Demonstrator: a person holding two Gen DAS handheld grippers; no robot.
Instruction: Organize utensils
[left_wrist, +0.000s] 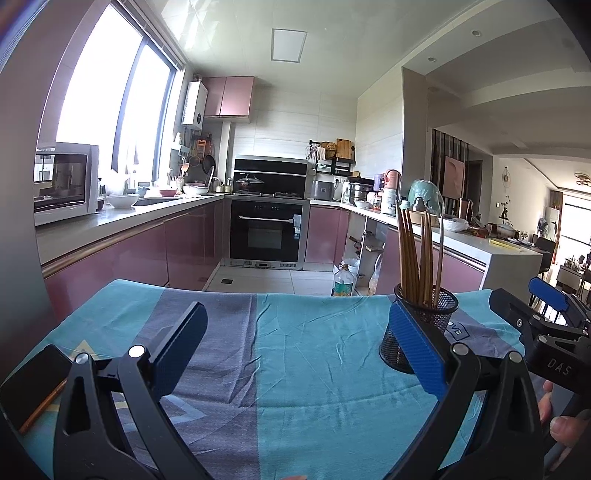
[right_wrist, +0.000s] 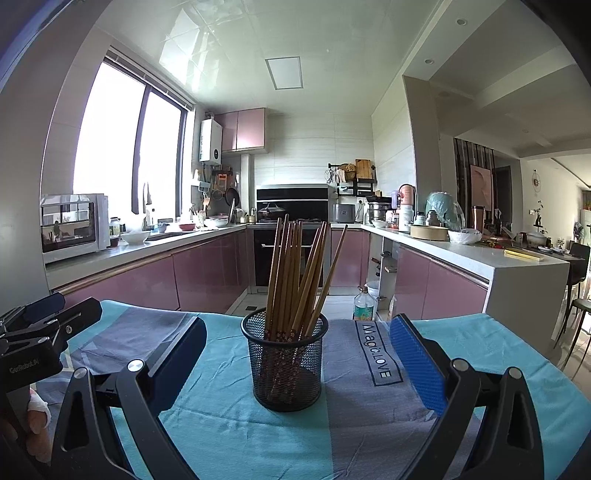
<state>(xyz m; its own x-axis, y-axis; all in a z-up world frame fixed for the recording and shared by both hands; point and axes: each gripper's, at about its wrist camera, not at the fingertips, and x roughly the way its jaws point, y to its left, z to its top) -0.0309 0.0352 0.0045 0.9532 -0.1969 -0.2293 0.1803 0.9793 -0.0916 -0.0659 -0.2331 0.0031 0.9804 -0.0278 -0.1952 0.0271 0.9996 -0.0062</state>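
Observation:
A black mesh cup (right_wrist: 285, 363) stands on the blue and grey cloth (right_wrist: 229, 435), holding several wooden chopsticks (right_wrist: 295, 273) upright. My right gripper (right_wrist: 295, 363) is open and empty, its fingers either side of the cup without touching it. In the left wrist view the cup (left_wrist: 424, 314) with chopsticks (left_wrist: 415, 254) stands just behind the right finger (left_wrist: 415, 350). My left gripper (left_wrist: 295, 350) is open and empty over the cloth (left_wrist: 314, 369). Each gripper shows at the edge of the other's view: the right one (left_wrist: 546, 306), the left one (right_wrist: 44, 314).
A dark phone (left_wrist: 31, 380) lies at the cloth's left edge with a brown stick-like item beside it. Beyond the table are pink kitchen cabinets, an oven (right_wrist: 291, 254), a microwave (left_wrist: 66, 181) and a bottle on the floor (right_wrist: 364, 306).

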